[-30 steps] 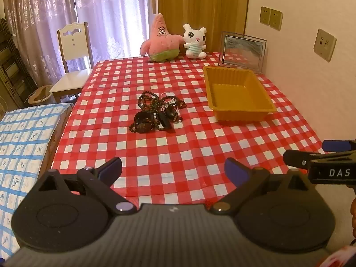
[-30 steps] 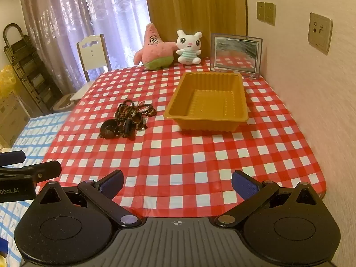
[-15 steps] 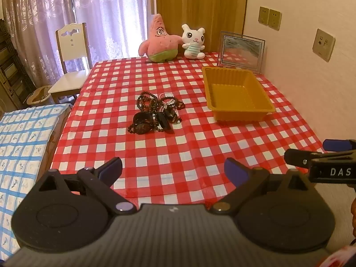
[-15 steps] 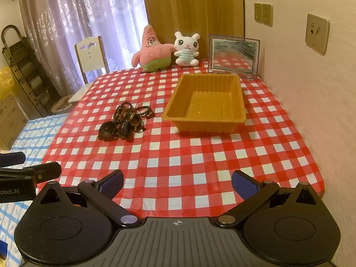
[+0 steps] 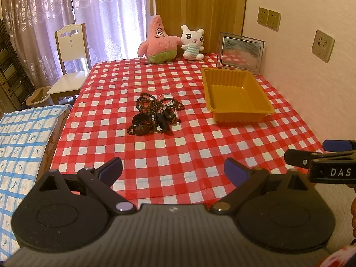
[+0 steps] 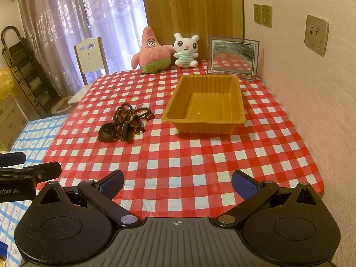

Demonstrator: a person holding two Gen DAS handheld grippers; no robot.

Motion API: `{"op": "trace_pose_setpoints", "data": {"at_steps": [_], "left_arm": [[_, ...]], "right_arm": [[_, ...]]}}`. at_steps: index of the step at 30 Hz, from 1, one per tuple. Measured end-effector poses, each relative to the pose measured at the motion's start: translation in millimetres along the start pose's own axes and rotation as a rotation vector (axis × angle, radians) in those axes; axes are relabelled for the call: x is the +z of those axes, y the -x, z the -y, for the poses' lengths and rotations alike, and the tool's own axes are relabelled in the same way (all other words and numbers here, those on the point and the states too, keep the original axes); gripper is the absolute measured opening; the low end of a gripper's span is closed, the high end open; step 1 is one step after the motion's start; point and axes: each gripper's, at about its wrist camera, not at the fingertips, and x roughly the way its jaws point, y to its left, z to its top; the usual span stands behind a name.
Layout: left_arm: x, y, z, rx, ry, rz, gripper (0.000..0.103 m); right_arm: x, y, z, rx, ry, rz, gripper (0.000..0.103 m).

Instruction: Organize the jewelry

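Observation:
A tangled pile of dark bead bracelets and jewelry (image 5: 154, 115) lies mid-table on the red checked cloth; it also shows in the right wrist view (image 6: 125, 122). An empty orange plastic tray (image 5: 238, 95) stands to its right, also in the right wrist view (image 6: 205, 104). My left gripper (image 5: 173, 170) is open and empty, held above the table's near edge. My right gripper (image 6: 177, 181) is open and empty, also above the near edge, well short of the pile and tray.
A pink star plush (image 5: 159, 41), a white bunny plush (image 5: 192, 43) and a framed picture (image 5: 240, 53) stand at the table's far end. A wall runs along the right. A white chair (image 5: 70, 66) and a blue checked bed (image 5: 20, 155) lie to the left.
Both grippers have shifted slightly, the view drifting a little; jaws stay open. The jewelry and tray have not moved.

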Motion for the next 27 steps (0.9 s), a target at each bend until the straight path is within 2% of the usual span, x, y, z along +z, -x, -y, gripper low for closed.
{"op": "trace_pose_setpoints", "data": {"at_steps": [18, 20, 27], "left_arm": [[-0.1, 0.0, -0.1, -0.001, 0.0, 0.002, 0.097], [8.8, -3.7, 9.2, -0.001, 0.0, 0.003, 0.097], [9.8, -5.7, 8.8, -0.002, 0.0, 0.003, 0.097]], "right_arm": [[0.4, 1.4, -0.4, -0.001, -0.001, 0.003, 0.103], [0.3, 2.1, -0.5, -0.001, -0.001, 0.004, 0.103], [0.4, 2.3, -0.7, -0.001, -0.001, 0.004, 0.103]]}}
